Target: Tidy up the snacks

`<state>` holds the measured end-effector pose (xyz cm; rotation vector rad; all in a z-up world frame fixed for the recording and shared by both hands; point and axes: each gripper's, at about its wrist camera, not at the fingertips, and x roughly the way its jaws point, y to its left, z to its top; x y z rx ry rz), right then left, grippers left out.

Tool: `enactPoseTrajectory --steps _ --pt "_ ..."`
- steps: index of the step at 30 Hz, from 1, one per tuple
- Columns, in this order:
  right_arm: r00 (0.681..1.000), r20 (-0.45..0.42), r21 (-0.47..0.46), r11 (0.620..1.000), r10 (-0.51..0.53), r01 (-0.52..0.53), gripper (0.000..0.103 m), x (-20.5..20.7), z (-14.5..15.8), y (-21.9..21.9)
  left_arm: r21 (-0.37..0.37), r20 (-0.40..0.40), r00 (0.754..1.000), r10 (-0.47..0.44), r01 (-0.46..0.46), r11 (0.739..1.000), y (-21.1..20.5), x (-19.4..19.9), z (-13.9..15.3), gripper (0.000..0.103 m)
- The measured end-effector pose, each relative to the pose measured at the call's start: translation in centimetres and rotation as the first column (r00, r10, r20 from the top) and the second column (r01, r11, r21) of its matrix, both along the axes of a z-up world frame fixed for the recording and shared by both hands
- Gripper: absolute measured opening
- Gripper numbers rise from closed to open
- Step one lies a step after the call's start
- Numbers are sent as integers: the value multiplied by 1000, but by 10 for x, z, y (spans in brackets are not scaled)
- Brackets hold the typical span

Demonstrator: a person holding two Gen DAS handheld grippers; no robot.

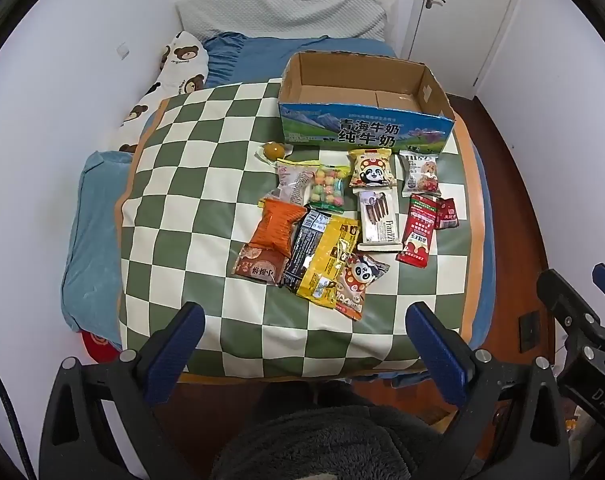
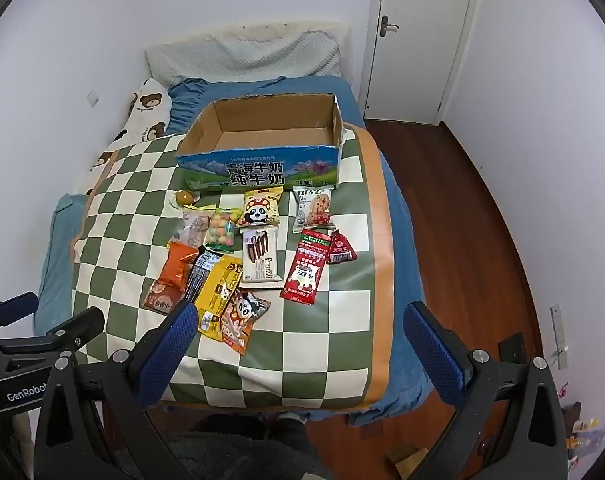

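Several snack packets lie on a green-and-white checked blanket (image 1: 190, 184) on a bed. Among them are an orange packet (image 1: 276, 224), a yellow bag (image 1: 328, 258), a white wafer pack (image 1: 378, 220) and a red sachet (image 1: 418, 232). Behind them stands an empty cardboard milk box (image 1: 366, 128), also seen as the box (image 2: 262, 168) in the right wrist view. My left gripper (image 1: 304, 320) hangs open above the blanket's near edge, holding nothing. My right gripper (image 2: 300, 320) is open too, over the near right part of the blanket, close to a panda packet (image 2: 242, 316).
Pillows (image 1: 278, 12) and a bear-print cushion (image 1: 174, 72) lie at the head of the bed against the wall. A white door (image 2: 418, 36) and wooden floor (image 2: 474, 216) are to the right. A person's dark fuzzy clothing (image 1: 322, 444) shows below the grippers.
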<state>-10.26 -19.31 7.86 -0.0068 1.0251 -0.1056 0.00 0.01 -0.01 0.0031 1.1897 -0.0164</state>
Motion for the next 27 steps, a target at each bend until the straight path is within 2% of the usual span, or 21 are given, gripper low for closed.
enactPoseTrajectory --steps 27 --pt "1000 7 -8 1000 -1 1 103 3 0 -1 11 15 1000 4 -4 1000 -2 8 7 103"
